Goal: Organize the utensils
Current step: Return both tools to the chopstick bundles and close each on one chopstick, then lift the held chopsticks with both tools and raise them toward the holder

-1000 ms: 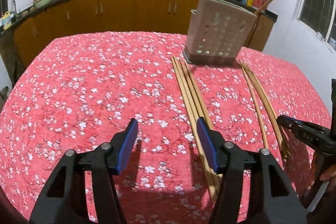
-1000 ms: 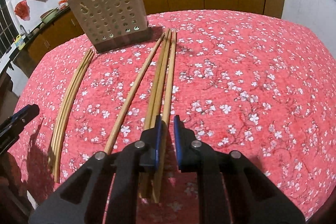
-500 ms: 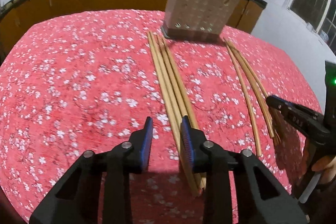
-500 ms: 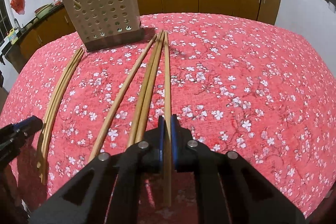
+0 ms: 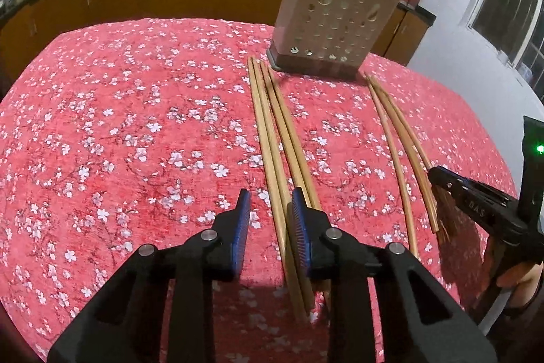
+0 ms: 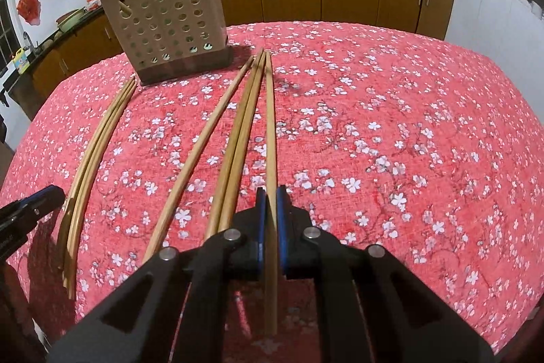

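The perforated utensil holder (image 6: 166, 33) stands ahead of both tools on the table (image 6: 408, 131), with two sticks poking out of its top. Loose chopsticks lie in front of it. Since a second ago, the right tool (image 6: 271, 203) has clenched on the rightmost chopstick (image 6: 270, 138). The left tool (image 5: 270, 210) has narrowed from wide to a moderate gap, one chopstick (image 5: 268, 152) lying between its fingers, ungripped.
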